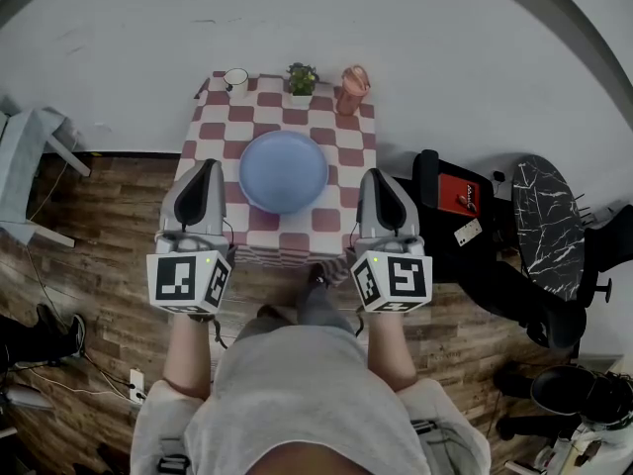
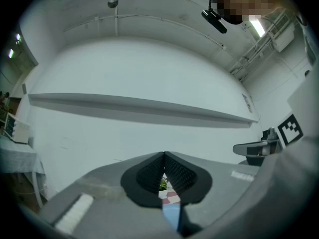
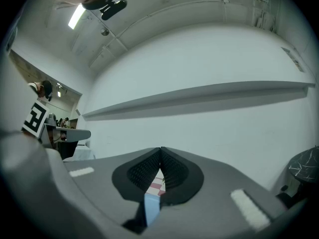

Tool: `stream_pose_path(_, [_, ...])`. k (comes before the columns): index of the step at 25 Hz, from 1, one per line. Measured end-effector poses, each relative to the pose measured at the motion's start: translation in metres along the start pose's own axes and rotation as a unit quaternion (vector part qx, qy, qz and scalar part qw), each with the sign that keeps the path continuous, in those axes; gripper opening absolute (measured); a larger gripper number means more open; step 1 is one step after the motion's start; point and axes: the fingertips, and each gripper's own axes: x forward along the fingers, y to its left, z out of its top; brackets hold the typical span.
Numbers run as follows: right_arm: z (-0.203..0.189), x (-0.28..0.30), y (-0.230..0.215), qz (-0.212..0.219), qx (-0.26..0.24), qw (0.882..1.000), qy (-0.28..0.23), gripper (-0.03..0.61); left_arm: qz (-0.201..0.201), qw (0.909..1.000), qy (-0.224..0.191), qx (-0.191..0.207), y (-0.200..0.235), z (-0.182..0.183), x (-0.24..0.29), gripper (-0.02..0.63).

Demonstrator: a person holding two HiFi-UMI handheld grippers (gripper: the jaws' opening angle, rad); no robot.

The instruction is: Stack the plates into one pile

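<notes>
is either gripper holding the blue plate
No, the blue plate lies on the checkered table between the left gripper and the right gripper, both with jaws shut on nothing.

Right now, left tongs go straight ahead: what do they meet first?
Probably nothing on the table: the shut left tongs aim above it, left of the plate, so the wall comes first. Depth unclear.

Bright, even light; strong fisheye warping at edges.
</notes>
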Motion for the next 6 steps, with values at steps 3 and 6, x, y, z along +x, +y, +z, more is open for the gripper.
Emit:
stream_pose_path(3, [0.0015,0.0015,0.0012,0.001,0.001,1.000,-0.002,0.000,0.001,1.0000,0.000,0.001,0.0021,0.0004,-0.0007,0.006])
stream_pose_path(6, [0.0011,0.0032,0.0028,0.002,0.003,1.000,-0.003,0.000,0.002,1.0000,0.001,0.001,0.0046,-0.0008,-0.0011,0.006])
